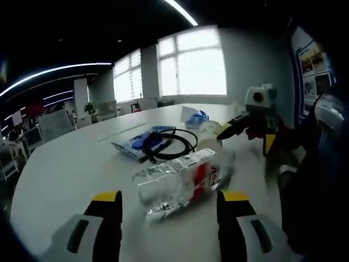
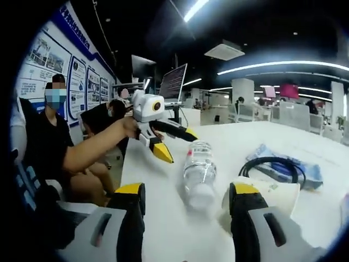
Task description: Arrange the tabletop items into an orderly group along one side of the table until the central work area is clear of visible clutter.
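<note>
A clear plastic bottle with a red and white label lies on its side on the white table. My left gripper is open, and the bottle's base rests just beyond its yellow-tipped jaws. From the right comes my right gripper, open, one tip close to a paper cup. In the right gripper view the bottle points toward my open right gripper, and the cup lies just outside the right-hand jaw. The left gripper hovers open beyond the bottle, held by a hand.
A coiled black cable lies over a blue packet in the middle of the table, with a blue and white item farther back. A seated person is at the table's edge. Desks and chairs fill the room behind.
</note>
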### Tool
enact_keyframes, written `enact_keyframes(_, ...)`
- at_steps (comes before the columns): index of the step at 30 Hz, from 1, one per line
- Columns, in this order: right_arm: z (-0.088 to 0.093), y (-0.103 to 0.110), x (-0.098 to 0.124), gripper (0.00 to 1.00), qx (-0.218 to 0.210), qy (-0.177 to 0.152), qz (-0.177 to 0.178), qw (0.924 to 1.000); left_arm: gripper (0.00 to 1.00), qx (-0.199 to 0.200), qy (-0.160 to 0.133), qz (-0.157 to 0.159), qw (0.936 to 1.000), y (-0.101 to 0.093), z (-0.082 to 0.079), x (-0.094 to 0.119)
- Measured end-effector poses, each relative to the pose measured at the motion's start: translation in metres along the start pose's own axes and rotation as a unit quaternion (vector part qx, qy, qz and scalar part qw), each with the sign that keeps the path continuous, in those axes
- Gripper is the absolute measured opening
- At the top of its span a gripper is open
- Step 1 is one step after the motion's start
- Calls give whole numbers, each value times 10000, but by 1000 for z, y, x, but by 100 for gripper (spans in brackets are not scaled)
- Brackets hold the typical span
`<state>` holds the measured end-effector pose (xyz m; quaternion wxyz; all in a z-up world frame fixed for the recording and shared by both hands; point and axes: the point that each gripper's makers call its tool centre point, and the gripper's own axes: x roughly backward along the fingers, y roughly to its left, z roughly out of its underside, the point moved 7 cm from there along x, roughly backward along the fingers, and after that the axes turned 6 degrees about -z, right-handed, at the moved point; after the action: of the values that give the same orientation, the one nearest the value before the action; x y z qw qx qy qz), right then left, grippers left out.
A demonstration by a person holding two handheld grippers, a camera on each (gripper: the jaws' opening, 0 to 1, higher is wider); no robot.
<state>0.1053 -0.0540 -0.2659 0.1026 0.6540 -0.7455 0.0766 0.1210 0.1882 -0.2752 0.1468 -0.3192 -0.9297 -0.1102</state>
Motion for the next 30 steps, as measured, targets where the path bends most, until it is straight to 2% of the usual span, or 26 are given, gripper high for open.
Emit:
enact_keyframes(7,4,3,-6,54,104,77,17,9999,64,-35,29,69,10000,-4,4,-3)
enact_keyframes(10,11,2,-10,51,151,214,30,9997,60,-30,15,87,10000,-4,5,-5)
enact_keyframes(13,15,-1,-11,43,154,233,54,9996,57,-43,42,103,9999,-3,6,-5)
enact_keyframes(23,20,-7,-14,32,142,247,201,9994,52,-4,-9,118,9999,-2,7,-7)
enact_keyframes(30,20,-11,-14,20,280,193,378,9987,48,89,-27,64,9999,0,8,-7)
